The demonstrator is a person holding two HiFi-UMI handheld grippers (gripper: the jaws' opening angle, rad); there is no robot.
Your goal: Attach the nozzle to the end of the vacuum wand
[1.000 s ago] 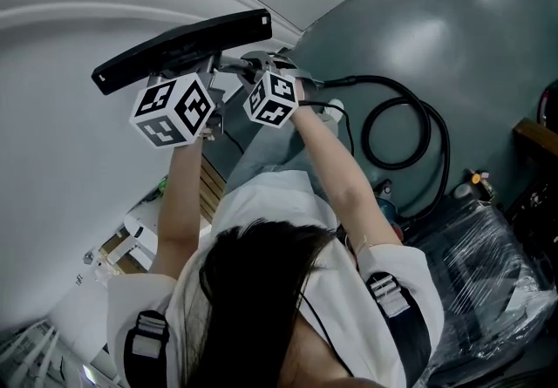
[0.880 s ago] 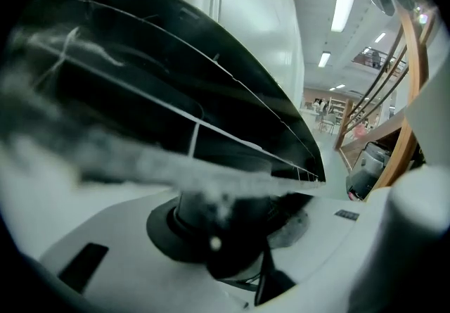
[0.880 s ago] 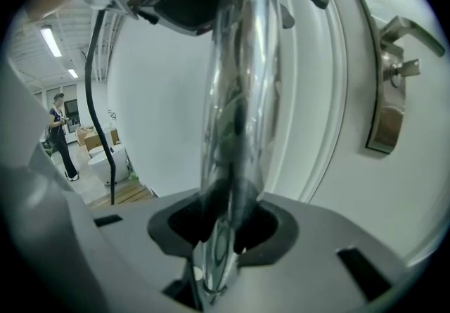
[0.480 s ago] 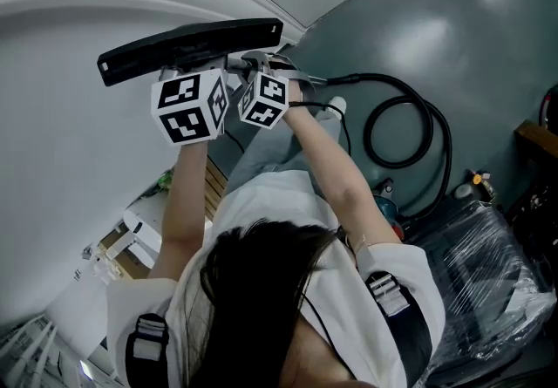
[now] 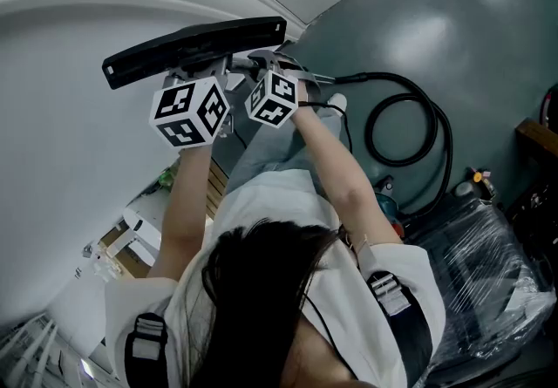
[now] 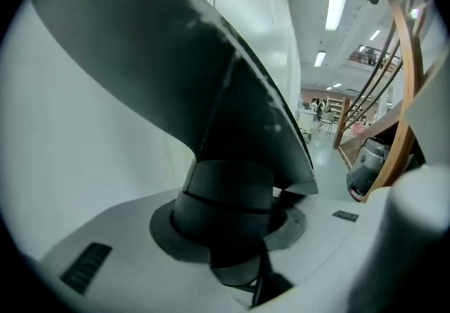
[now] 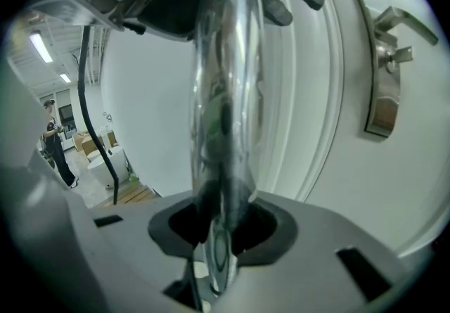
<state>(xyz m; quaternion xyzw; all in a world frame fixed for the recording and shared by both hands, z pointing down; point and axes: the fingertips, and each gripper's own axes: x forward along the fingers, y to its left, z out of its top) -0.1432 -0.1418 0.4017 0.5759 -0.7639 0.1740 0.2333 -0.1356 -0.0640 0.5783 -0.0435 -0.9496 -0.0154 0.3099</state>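
nozzle (image 6: pixel 211 93) is clamped in my left hand-held gripper (image 6: pixel 228 231), whose jaws have just been closing, while my right hand-held gripper (image 7: pixel 221 234) clamps the vacuum wand (image 7: pixel 225 93).

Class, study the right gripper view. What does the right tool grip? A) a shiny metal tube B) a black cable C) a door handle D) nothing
A: the right tool is closed on the shiny metal tube, which rises from between its jaws.
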